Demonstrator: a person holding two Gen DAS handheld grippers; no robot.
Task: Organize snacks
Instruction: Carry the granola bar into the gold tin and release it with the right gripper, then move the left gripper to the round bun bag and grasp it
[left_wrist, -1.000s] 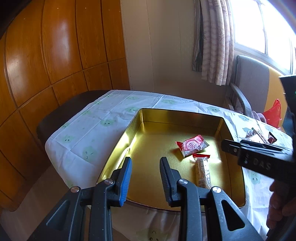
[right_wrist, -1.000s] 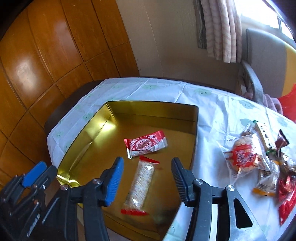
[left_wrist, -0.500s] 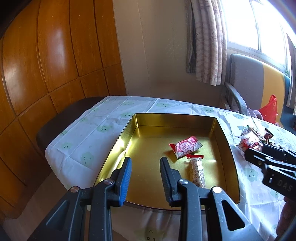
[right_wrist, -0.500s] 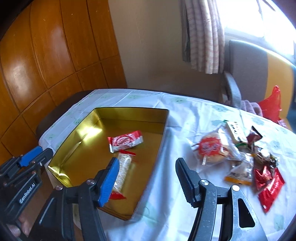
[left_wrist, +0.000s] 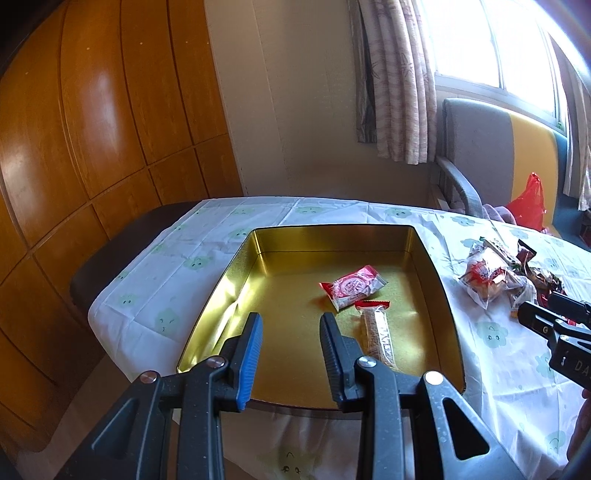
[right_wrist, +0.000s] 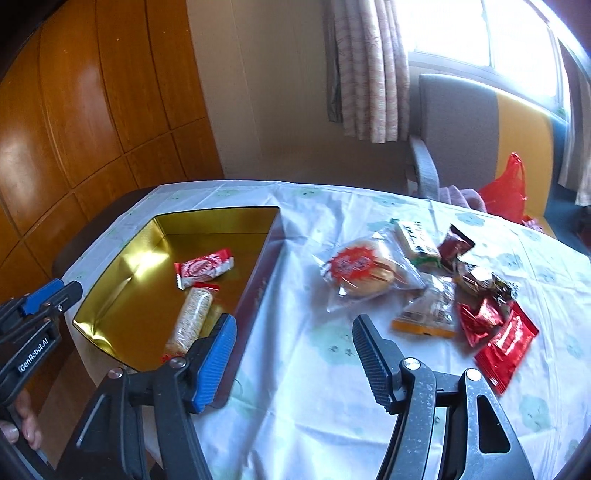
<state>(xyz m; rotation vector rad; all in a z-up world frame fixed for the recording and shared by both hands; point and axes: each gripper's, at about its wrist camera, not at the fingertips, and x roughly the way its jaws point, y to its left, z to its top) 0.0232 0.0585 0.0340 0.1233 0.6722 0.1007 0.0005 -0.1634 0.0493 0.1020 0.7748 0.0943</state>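
Observation:
A gold tin tray (left_wrist: 236, 273) (right_wrist: 122, 266) on the table holds a red-and-white snack packet (left_wrist: 352, 286) (right_wrist: 203, 267) and a long clear-wrapped cracker bar (left_wrist: 378, 336) (right_wrist: 192, 317). My left gripper (left_wrist: 291, 321) is open and empty above the tray's near edge. My right gripper (right_wrist: 295, 325) is open and empty above the tablecloth, right of the tray. A pile of loose snacks lies beyond it: a round bun in a clear bag (right_wrist: 364, 271), an orange-edged packet (right_wrist: 428, 314) and red foil packets (right_wrist: 495, 332). The pile also shows in the left wrist view (left_wrist: 495, 273).
The table wears a white cloth with green prints (right_wrist: 295, 387). A grey and yellow armchair (right_wrist: 454, 122) with a red plastic bag (right_wrist: 506, 188) stands behind the table. Wooden wall panels (left_wrist: 92, 129) are at the left. Curtains (left_wrist: 391, 81) hang by the window.
My right gripper has swung right, from above the tray to over the cloth near the snack pile. My left gripper has pulled back slightly and stays open.

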